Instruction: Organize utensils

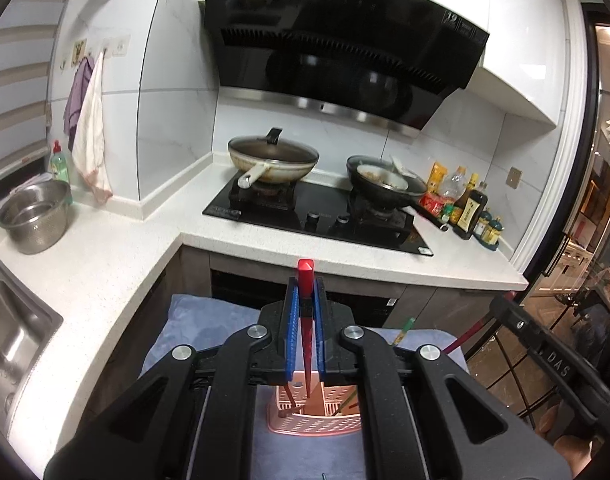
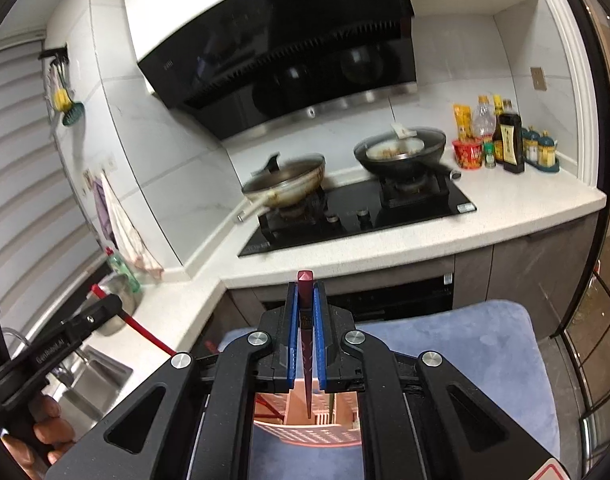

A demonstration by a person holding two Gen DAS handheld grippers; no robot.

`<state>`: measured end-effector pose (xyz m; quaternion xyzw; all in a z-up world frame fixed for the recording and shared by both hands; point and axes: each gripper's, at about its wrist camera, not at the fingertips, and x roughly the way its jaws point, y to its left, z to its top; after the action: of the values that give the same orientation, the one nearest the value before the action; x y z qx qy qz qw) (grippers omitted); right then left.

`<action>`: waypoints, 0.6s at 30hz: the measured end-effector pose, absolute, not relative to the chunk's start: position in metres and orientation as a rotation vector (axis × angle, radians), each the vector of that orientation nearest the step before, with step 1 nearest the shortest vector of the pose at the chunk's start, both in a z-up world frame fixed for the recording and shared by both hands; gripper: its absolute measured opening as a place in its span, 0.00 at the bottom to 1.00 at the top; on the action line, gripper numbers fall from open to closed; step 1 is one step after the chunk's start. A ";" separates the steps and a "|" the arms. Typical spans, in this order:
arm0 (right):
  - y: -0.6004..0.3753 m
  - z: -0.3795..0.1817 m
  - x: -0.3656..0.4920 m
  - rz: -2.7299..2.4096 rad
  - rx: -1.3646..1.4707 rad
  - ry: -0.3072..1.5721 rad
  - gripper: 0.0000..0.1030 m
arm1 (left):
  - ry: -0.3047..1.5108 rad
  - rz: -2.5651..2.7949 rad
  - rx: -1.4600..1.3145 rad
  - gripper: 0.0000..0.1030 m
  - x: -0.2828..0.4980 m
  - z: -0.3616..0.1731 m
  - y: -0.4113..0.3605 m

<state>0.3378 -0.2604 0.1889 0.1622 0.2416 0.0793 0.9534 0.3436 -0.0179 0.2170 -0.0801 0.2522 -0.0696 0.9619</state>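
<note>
Two handheld grippers are hanging over a pink slotted utensil holder [image 1: 313, 420] that is standing on a blue cloth-covered surface [image 1: 209, 312] in front of an L-shaped kitchen tabletop [image 1: 105, 272]. The left gripper [image 1: 305, 292] is clamping a bright red chopstick [image 1: 305, 312] between its blue pads [image 1: 291, 320], the square end poking up past the fingertips and the tapered tip pointing down into the holder. The right gripper [image 2: 305, 300] is pinching a dark red chopstick [image 2: 305, 344] in the same upright way, its tip hanging just above the holder's compartments [image 2: 313, 416]. More sticks, among them a green-tipped one [image 1: 403, 330], are already leaning inside the holder. In the right wrist view the left gripper's body [image 2: 65, 340] is showing at the left edge, with the person's hand [image 2: 37, 436] wrapped around its grip. Behind, a lidded cream wok [image 1: 273, 160] and a black pan [image 1: 385, 184] are sitting on the gas hob [image 1: 317, 216] under a black range hood [image 1: 337, 36]; sauce bottles [image 1: 465, 200] are lining the tabletop's far right corner, and a steel bowl [image 1: 35, 216] is resting near the sink [image 1: 13, 332] at the left edge.
</note>
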 end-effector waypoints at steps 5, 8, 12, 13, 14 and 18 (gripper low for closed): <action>-0.257 0.162 0.351 0.151 0.330 0.550 0.07 | 0.551 -0.142 -0.157 0.07 0.354 0.198 -0.020; -0.256 0.149 0.355 0.150 0.327 0.576 0.07 | 0.577 -0.142 -0.158 0.07 0.359 0.186 -0.022; -0.254 0.141 0.357 0.145 0.319 0.595 0.07 | 0.599 -0.139 -0.154 0.07 0.362 0.178 -0.024; -0.254 0.140 0.357 0.141 0.319 0.598 0.07 | 0.604 -0.139 -0.155 0.07 0.363 0.177 -0.024; -0.255 0.139 0.357 0.140 0.321 0.600 0.07 | 0.608 -0.138 -0.158 0.07 0.363 0.176 -0.024; -0.257 0.139 0.355 0.132 0.327 0.598 0.11 | 0.605 -0.137 -0.162 0.07 0.362 0.177 -0.023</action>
<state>0.3552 -0.2573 0.1394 0.1601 0.2930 0.0649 0.9404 0.3623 -0.0227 0.1766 -0.0798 0.2976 -0.0671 0.9490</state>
